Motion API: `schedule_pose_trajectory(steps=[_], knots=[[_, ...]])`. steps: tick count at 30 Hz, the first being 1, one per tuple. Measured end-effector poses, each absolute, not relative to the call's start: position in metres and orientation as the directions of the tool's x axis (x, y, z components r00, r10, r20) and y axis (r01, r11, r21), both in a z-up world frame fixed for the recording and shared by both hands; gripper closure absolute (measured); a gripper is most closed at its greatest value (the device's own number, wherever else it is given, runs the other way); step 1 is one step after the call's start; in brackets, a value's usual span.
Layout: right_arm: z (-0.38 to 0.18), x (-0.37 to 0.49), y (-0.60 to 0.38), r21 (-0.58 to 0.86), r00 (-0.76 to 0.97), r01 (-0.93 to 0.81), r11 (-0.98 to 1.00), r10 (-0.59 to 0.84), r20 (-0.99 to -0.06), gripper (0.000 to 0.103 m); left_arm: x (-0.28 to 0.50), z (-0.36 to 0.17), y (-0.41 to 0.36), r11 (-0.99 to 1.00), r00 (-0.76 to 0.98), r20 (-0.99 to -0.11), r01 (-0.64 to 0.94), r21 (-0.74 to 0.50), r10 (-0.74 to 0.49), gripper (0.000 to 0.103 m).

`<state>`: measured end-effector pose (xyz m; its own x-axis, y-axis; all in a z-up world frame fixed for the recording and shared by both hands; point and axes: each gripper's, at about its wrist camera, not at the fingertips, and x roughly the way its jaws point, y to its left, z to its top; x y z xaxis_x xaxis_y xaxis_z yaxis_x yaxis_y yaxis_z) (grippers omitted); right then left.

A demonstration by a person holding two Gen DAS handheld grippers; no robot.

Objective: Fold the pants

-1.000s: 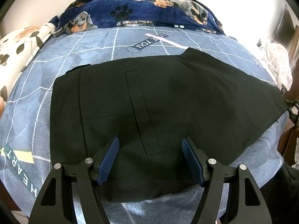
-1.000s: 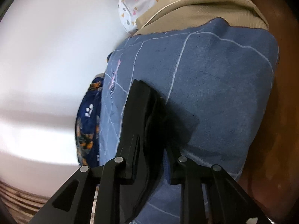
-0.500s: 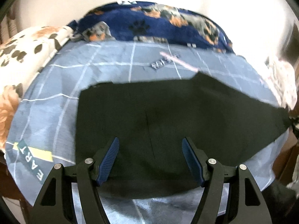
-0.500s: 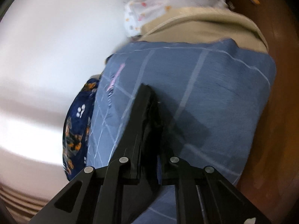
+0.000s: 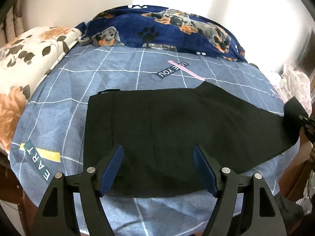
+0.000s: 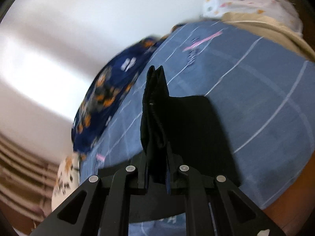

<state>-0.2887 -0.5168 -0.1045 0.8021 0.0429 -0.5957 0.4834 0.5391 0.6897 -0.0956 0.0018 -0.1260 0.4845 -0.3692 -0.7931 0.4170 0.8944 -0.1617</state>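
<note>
Black pants (image 5: 167,122) lie flat across the blue grid-print bed sheet (image 5: 110,72), waist end at the left. My left gripper (image 5: 158,169) hovers over their near edge, its jaws opening, the blue pads (image 5: 114,167) wide apart and pressing on nothing. At the right edge of that view my right gripper (image 5: 308,124) holds the leg end (image 5: 293,106) raised off the sheet. In the right wrist view, which is blurred, my right gripper (image 6: 157,157) is shut on that bunched black leg end (image 6: 155,106), which sticks up from between the jaws.
A navy dog-print blanket (image 5: 167,31) lies bunched along the far side of the bed. A floral quilt (image 5: 29,59) sits at the left. White patterned cloth (image 5: 295,86) and tan fabric (image 6: 256,25) lie at the right end. Brown wood (image 6: 295,196) shows past the sheet's edge.
My right gripper closed on the leg end, then rolled and swung up and across over the bed with it. My left gripper rose a little, still open.
</note>
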Motion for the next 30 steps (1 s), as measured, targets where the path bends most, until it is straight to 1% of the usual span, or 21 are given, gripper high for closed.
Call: schedule_pose_trajectory(steps=[9, 12, 30], knots=[[-0.148, -0.243, -0.437, 0.676, 0.736, 0.442, 0.59, 0.193, -0.649, 0.091, -0.097, -0.131, -0.001, 0.898, 0.49, -0.799, 0.42, -0.133, -0.348, 0.029], [-0.154, -0.238, -0.422, 0.669, 0.72, 0.431, 0.605, 0.216, -0.659, 0.091, -0.099, -0.131, -0.004, 0.898, 0.5, -0.8, 0.428, -0.106, -0.332, 0.029], [-0.163, -0.199, -0.352, 0.625, 0.651, 0.342, 0.702, 0.302, -0.696, 0.091, -0.099, -0.141, -0.003, 0.906, 0.508, -0.818, 0.421, -0.035, -0.268, 0.026]])
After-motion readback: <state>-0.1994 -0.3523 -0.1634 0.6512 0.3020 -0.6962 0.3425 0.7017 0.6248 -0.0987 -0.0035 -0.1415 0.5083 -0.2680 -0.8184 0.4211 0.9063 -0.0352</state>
